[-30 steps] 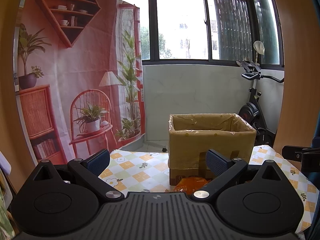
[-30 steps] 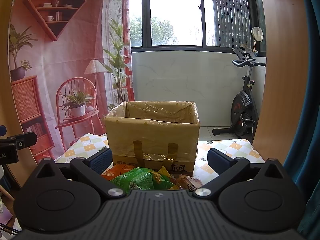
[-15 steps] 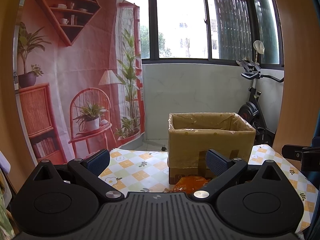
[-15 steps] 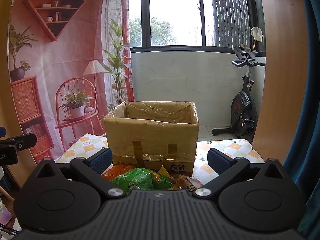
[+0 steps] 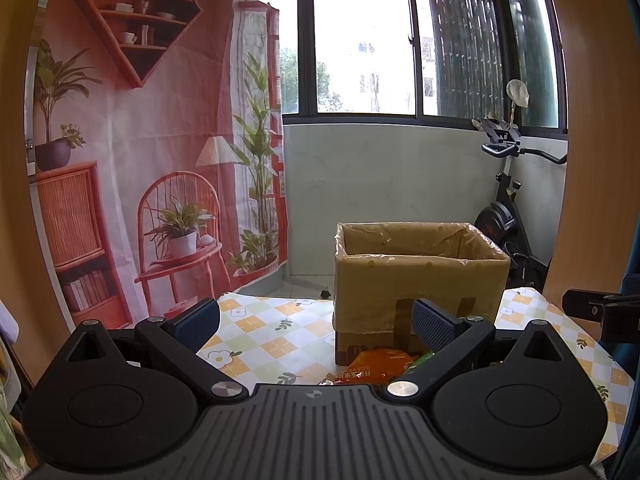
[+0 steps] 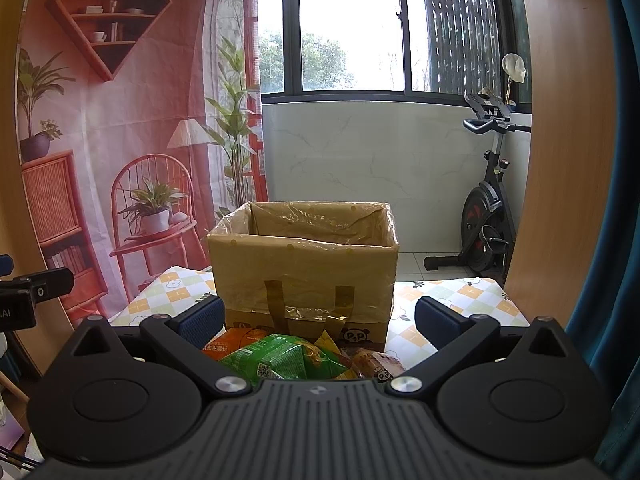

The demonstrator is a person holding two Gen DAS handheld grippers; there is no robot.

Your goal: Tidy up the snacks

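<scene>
An open brown cardboard box (image 5: 420,276) (image 6: 304,268) lined with clear plastic stands on the checkered tablecloth (image 5: 272,332). Snack packets lie in front of it: an orange packet (image 5: 380,364) (image 6: 236,340), a green packet (image 6: 280,358) and a small brownish packet (image 6: 380,362). My left gripper (image 5: 316,320) is open and holds nothing, hovering left of the box and above the orange packet. My right gripper (image 6: 318,318) is open and holds nothing, centred on the box front above the packets. The box's inside is hidden from both views.
A printed pink backdrop (image 5: 140,140) hangs at the left. An exercise bike (image 6: 484,224) stands at the right by the white wall. A wooden panel (image 6: 560,140) and a blue curtain (image 6: 616,200) flank the right side. The other gripper's body (image 5: 600,312) (image 6: 28,296) shows at each view's edge.
Almost nothing has changed. Both grippers stay open and nearly still; the left view has drifted very slightly.
</scene>
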